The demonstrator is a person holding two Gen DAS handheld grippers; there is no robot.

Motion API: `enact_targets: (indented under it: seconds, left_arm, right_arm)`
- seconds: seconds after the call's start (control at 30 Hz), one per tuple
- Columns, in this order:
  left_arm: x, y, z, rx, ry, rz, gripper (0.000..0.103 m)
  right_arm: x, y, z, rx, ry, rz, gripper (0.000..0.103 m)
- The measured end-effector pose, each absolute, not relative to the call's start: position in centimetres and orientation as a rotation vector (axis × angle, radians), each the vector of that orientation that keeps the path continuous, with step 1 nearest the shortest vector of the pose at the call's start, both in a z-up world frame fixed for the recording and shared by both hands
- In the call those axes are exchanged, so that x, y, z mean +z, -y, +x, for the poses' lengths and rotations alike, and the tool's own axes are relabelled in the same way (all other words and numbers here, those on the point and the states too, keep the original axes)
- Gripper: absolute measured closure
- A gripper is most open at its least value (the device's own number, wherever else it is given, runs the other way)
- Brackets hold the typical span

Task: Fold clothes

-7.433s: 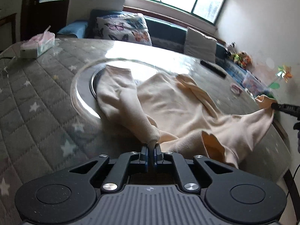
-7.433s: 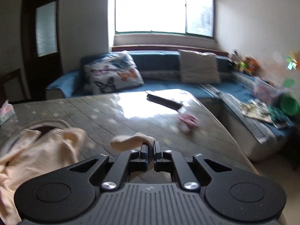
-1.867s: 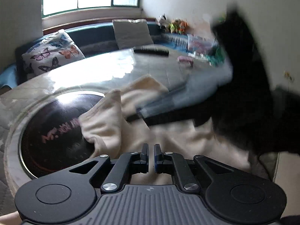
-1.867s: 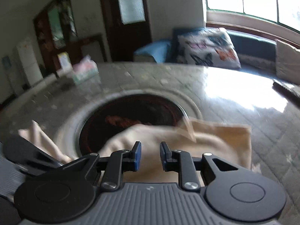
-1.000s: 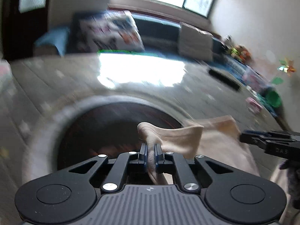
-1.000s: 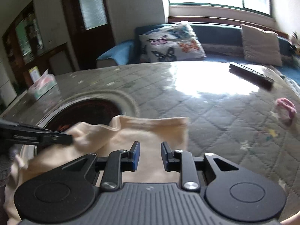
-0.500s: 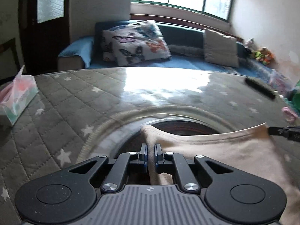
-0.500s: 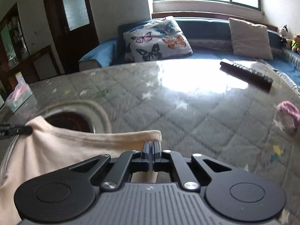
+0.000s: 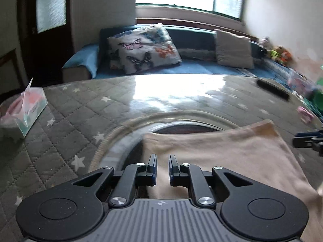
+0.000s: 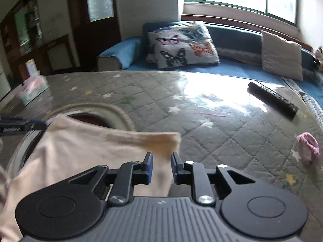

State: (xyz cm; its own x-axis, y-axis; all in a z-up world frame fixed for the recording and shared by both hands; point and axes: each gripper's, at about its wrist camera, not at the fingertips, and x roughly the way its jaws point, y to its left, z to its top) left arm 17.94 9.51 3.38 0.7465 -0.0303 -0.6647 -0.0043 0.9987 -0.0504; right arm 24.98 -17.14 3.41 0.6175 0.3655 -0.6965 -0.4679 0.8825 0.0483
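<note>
A cream garment [image 9: 218,153] lies flat on the quilted grey table, its far edge over the round dark inset [image 9: 181,128]. My left gripper [image 9: 162,165] is open and empty above the garment's near-left corner. My right gripper [image 10: 162,164] is open and empty above the garment's far-right corner [image 10: 169,140]. The right gripper's tip [image 9: 308,140] shows at the right edge of the left wrist view. The left gripper's tip [image 10: 20,126] shows at the left of the right wrist view.
A tissue box [image 9: 23,109] stands at the table's left. A black remote [image 10: 272,99] and a pink hair tie [image 10: 307,144] lie to the right. A blue sofa with a butterfly pillow [image 9: 143,47] runs behind the table.
Both grippers were shut on the garment's top corners half a second ago. Both have now opened and let go, and the garment lies flat.
</note>
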Motion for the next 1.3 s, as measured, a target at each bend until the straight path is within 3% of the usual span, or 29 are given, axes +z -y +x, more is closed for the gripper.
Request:
enact_targets:
  seconds: [0.3,0.67,0.93,1.0,1.17,1.3]
  left_arm:
    - [2.1,-6.5,9.6,-0.165,-0.745,-0.006,0.091]
    - [0.6,-9.2,7.1,-0.073,-0.773,-0.102,0.097]
    - [1.0,-7.7,7.7,-0.091,-0.762,-0.070,0.094]
    - [0.4,-7.8,7.6,-0.079,-0.784,-0.061,0.094]
    - [1.5,-6.7,5.7,-0.139,-0.748,-0.042,0.093]
    - [1.9,-4.2,4.1,-0.236,-0.729,0.015,0.086]
  right_arm:
    - [2.0,15.6,17.2,0.599,-0.796,-0.241,0.082]
    - [0.4,19.1,15.2,0.529,-0.812,-0.166,0.079]
    - [1.1,18.1,13.9,0.559,-0.783,-0.179,0.076]
    - [1.0,17.7,13.3,0.571,-0.786,-0.206,0.069]
    - [1.3,17.5,11.4,0.614,-0.784,-0.236,0.066]
    - [1.8,16.5,9.2,0.681,-0.768,-0.278,0.063]
